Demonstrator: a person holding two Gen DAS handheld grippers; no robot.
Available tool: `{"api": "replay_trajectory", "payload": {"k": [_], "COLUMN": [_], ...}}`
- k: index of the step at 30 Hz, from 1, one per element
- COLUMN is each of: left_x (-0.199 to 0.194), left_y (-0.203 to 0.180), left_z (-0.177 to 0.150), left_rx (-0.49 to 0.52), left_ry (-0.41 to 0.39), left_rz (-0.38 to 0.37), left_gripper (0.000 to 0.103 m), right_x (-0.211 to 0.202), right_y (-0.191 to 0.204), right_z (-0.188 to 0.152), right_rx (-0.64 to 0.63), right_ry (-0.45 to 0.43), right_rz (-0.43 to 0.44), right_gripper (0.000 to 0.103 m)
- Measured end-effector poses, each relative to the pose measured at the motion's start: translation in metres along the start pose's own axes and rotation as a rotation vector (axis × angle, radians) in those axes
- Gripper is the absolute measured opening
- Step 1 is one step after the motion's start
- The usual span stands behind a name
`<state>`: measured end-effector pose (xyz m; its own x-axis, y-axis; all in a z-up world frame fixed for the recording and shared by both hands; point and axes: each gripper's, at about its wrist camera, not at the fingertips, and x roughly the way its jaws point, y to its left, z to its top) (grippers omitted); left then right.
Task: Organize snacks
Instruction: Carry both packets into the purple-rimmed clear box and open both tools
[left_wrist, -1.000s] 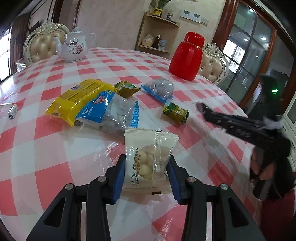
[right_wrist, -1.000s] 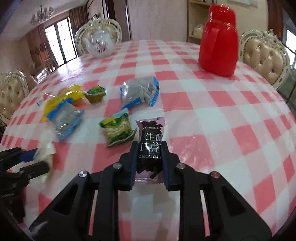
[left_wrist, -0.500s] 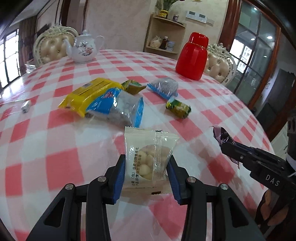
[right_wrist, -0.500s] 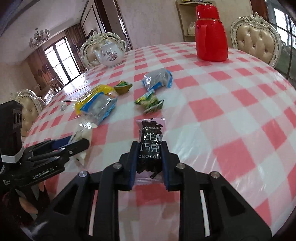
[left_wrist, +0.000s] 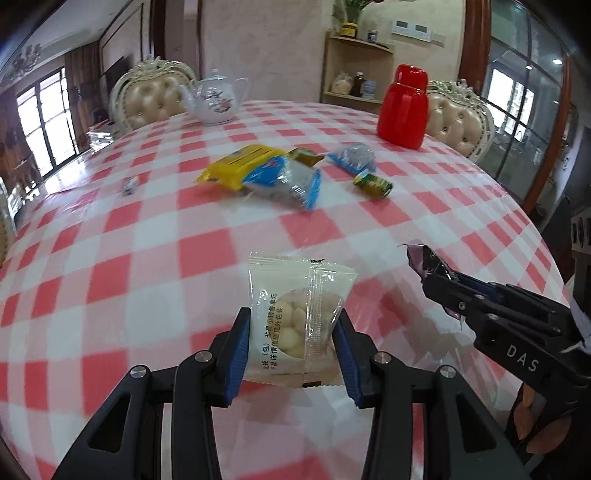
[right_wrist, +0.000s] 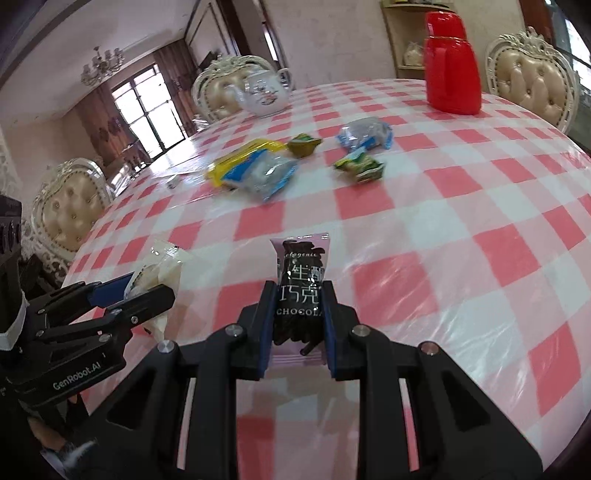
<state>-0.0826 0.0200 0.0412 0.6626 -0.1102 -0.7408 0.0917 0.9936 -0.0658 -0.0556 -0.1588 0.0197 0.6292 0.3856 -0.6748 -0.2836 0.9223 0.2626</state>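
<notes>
Two snacks are being carried at once, each lifted clear of the desk (left_wrist: 122, 258). The left gripper (left_wrist: 293, 343) is closed partway, its fingers (left_wrist: 238, 343) pressed on the sides of a white packet (left_wrist: 295, 314) of pale round pieces. The right gripper (right_wrist: 297, 325) is closed narrowly on a dark chocolate packet (right_wrist: 301, 291), which stands upright between the fingers (right_wrist: 267, 325). In the left wrist view the right gripper appears at about 3 o'clock, just beside the left one but apart from it.

The step in hand is judged to be transport: both items are gripped and none has been set down. No box, tray or basket can be made out in either view, so the destination cannot be told; it may lie outside the frames. The next move calls for a drop spot to be chosen and each packet released without the two grippers crossing.

The remaining snacks lie in a cluster at 12 o'clock: a yellow bag (left_wrist: 240, 166) overlapped by a blue-and-clear bag (left_wrist: 288, 181), a small green packet (left_wrist: 373, 184) and a blue packet (left_wrist: 352, 157). A red jug (left_wrist: 404, 110) and a teapot (left_wrist: 214, 99) stand farther back. The near part of the desk is open, with its rounded edge close at 4 o'clock and 8 o'clock.
</notes>
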Motion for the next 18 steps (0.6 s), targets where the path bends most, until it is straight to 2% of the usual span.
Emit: {"api": "replay_trajectory", "payload": {"k": [11, 18], "left_x": [-0.039, -0.054], "left_y": [0.048, 0.070], "left_z": [-0.049, -0.069], "left_rx": [-0.056, -0.090], "left_ry": [0.022, 0.030], "left_rz": [0.050, 0.066], "left_gripper": [0.044, 0.044], "right_x": [-0.010, -0.013], "right_y": [0.057, 0.096], "right_z": [-0.034, -0.051], "right_rx": [-0.115, -0.176], "right_ry": [0.023, 0.056], "right_rz": [0.049, 0.099], "right_gripper": [0.027, 0.027]}}
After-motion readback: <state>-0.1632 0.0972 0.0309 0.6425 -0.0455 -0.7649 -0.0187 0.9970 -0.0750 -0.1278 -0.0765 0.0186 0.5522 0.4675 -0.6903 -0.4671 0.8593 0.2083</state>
